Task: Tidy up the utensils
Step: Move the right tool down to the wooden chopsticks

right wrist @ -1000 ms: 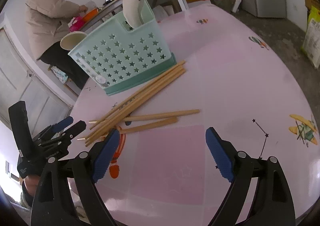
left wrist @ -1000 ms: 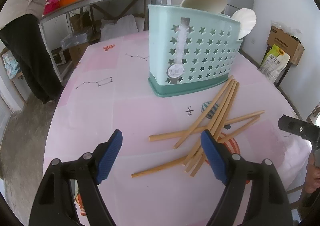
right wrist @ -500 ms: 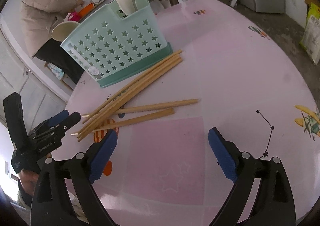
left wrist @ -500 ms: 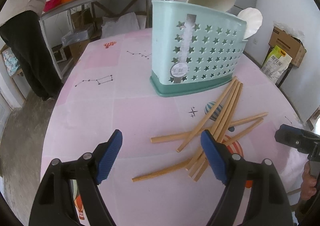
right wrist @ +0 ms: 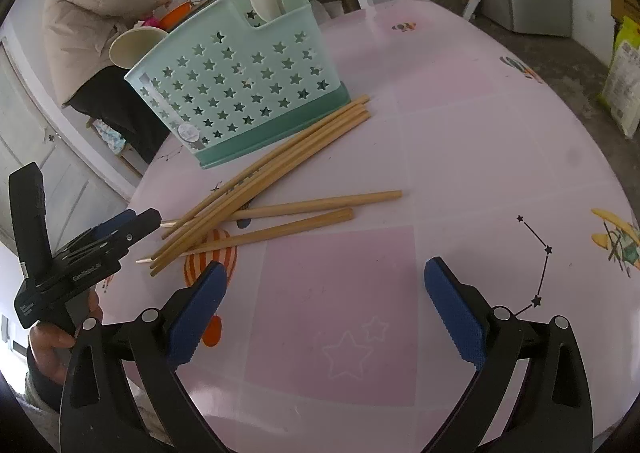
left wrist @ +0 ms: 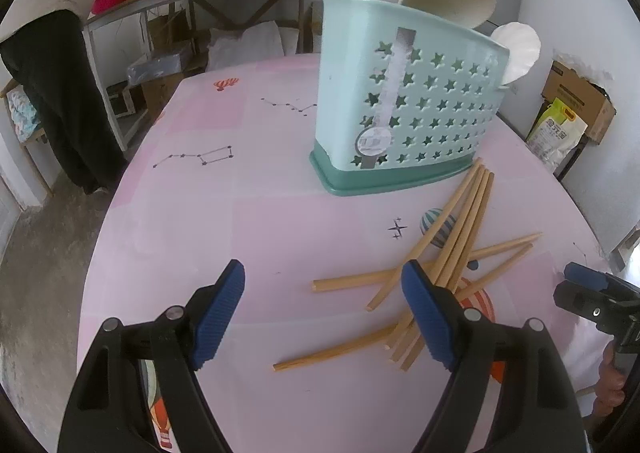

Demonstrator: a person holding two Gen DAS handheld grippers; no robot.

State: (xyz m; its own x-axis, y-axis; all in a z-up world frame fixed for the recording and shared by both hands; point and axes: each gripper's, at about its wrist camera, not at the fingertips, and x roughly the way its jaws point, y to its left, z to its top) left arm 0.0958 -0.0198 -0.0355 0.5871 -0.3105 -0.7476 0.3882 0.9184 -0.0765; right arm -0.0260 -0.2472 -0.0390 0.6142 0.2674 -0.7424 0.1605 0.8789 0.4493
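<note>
Seven wooden chopsticks (right wrist: 256, 189) lie loose on the pink table (right wrist: 480, 141), four bunched against the base of one mint star-holed caddy (right wrist: 240, 93) (a white spoon and a bowl stand in it). The left gripper (left wrist: 322, 307) hangs with jaws apart, empty; the right gripper (right wrist: 324, 305) is opening over bare cloth. A person (right wrist: 92, 21) works at the far counter.
</note>
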